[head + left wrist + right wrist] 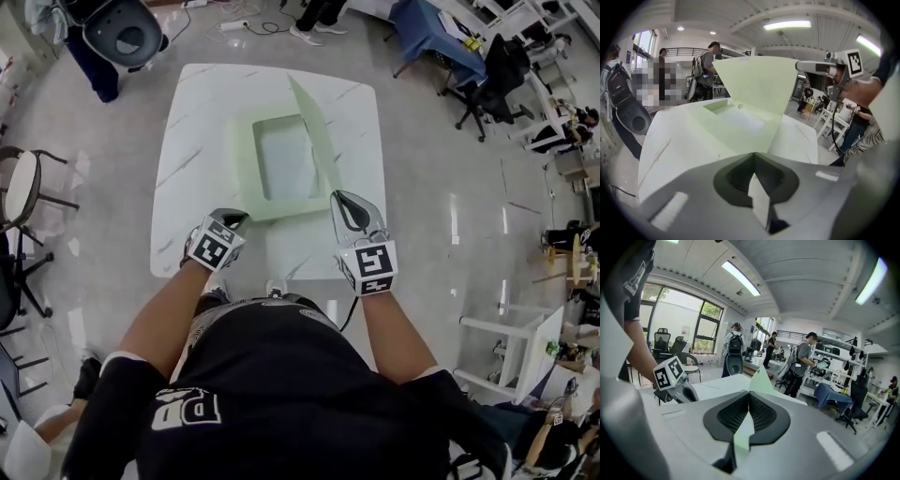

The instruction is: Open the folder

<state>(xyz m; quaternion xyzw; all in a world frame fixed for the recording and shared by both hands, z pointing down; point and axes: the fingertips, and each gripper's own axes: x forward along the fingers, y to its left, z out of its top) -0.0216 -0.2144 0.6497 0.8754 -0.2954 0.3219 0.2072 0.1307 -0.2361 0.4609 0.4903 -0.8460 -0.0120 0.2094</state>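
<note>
The pale green folder (281, 161) lies on the white table (187, 131) with its front cover (315, 131) standing up steeply. The right gripper (339, 199) has its jaws closed on the front cover's near corner. The left gripper (240, 217) sits low at the near left corner — jaws pinched shut on the folder's edge there.

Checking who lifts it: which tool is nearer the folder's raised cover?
Right. The right tool grips the raised cover at its near edge; the left tool pinches the folder's flat half at the near left corner.
</note>
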